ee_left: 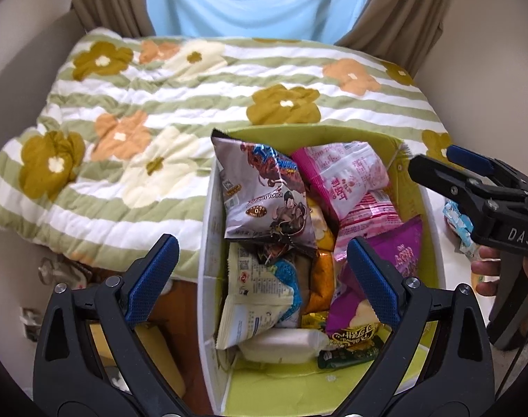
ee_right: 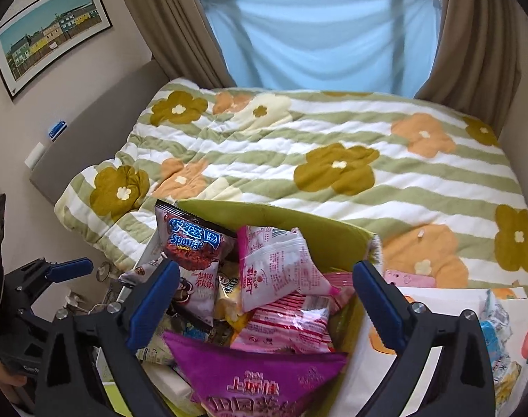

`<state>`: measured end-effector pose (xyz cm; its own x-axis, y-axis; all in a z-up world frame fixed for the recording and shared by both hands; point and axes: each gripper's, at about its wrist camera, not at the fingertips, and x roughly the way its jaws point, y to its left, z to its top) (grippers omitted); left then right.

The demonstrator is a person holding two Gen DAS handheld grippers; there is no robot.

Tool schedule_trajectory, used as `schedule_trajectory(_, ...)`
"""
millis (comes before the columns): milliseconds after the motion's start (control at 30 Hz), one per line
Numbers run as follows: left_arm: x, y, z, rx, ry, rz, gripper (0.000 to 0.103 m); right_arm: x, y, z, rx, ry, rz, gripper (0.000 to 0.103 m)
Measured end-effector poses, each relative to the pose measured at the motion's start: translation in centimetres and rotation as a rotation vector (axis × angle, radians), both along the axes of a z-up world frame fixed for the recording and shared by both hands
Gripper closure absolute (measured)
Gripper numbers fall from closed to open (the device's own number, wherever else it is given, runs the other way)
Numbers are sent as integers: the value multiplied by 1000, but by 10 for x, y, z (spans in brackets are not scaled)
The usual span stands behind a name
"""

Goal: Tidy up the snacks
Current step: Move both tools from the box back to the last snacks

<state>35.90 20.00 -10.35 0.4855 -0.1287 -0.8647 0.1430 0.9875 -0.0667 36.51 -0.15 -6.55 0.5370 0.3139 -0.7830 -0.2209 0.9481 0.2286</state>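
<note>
Purple snack bag [ee_right: 264, 378]: lower part cut off by the bottom edge in the right wrist view. Yellow and orange packets [ee_left: 321, 271] mostly buried under other bags in the box [ee_left: 208, 229]; print unreadable. Blue-wrapped items [ee_left: 458, 224] half hidden behind the right gripper [ee_left: 472, 187]. Hand [ee_left: 486, 271] only partly visible. Clutter [ee_left: 51, 271] beneath the quilt's edge blurred.

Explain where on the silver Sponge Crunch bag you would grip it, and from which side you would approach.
Grip the Sponge Crunch bag by its flat crimped top seam, coming from above. It stands upright against the green box's wall, the seam sticking clear above the other packets. Both the left gripper and right gripper are open and empty.
</note>
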Motion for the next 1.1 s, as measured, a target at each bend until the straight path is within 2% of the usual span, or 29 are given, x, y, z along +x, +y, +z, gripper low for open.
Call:
schedule_trajectory(300,-37,-27,42,-9,-119,-84,6,-55,-24,36,-32,-89,-75,1)
schedule_trajectory(500,-53,-64,61,-48,-179,-193,6,-104,-58,58,-69,-103,-189,1)
schedule_trajectory(733,-62,-134,67,-60,-189,-323,6,-158,-115,74,-152,-132,-363,1)
schedule_trajectory(833,-64,-169,66,-59,-185,-367,6,-174,-142,77,-156,-149,-425,1)
schedule_trajectory(1100,-51,-271,48,-40,-136,-441,6,-190,-228,48,-114,-65,-519,1)
